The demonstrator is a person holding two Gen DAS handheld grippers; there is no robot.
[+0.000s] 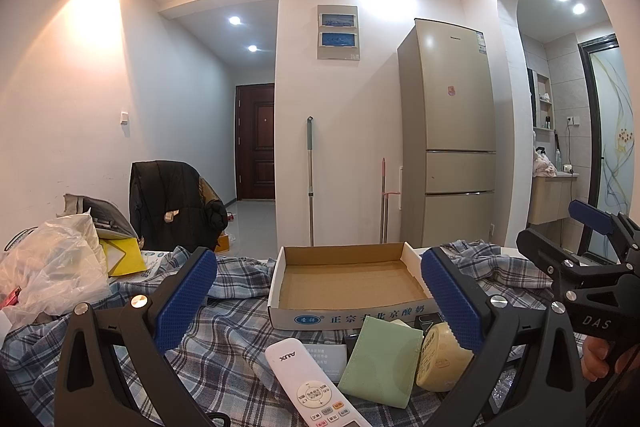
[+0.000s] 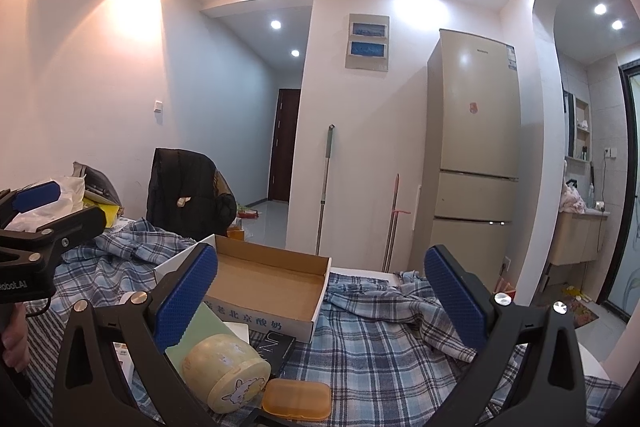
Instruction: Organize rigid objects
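Start of the sorting step, by the look of it: cardboard box [image 1: 352, 279] sits empty on the plaid cloth [image 1: 224, 339], nothing placed yet. Loose items bunched just in front of the box's near wall: white remote [image 1: 312, 387], green card [image 1: 382, 363] leaning partly over a pale yellow jar [image 1: 440, 359], black box [image 2: 276, 345] behind them touching the carton front, white packet [image 1: 326, 355] under the remote's top end. Orange pill case [image 2: 297, 399] lying flat just beside the jar on its near side, seen in the right wrist view only.

Left gripper [image 1: 320, 311] spread wide, blue pads [image 1: 182, 299] bare, nothing between them, not touching any item; hovers above the pile, aimed at the box. Right gripper [image 2: 320, 307] likewise spread wide and empty, held off to the right of the pile, its left pad in front of the green card and jar in the picture but contact not evident. Hand [image 1: 600, 359] partly visible on the right tool's handle.

Next move likely: drop one gripper onto a single item, probably the remote or jar, close on it, lift over the low wall, set down inside the box. Calls for picking the top-lying piece first, since card, jar and remote overlap. Jar round and on its side, may roll if nudged.
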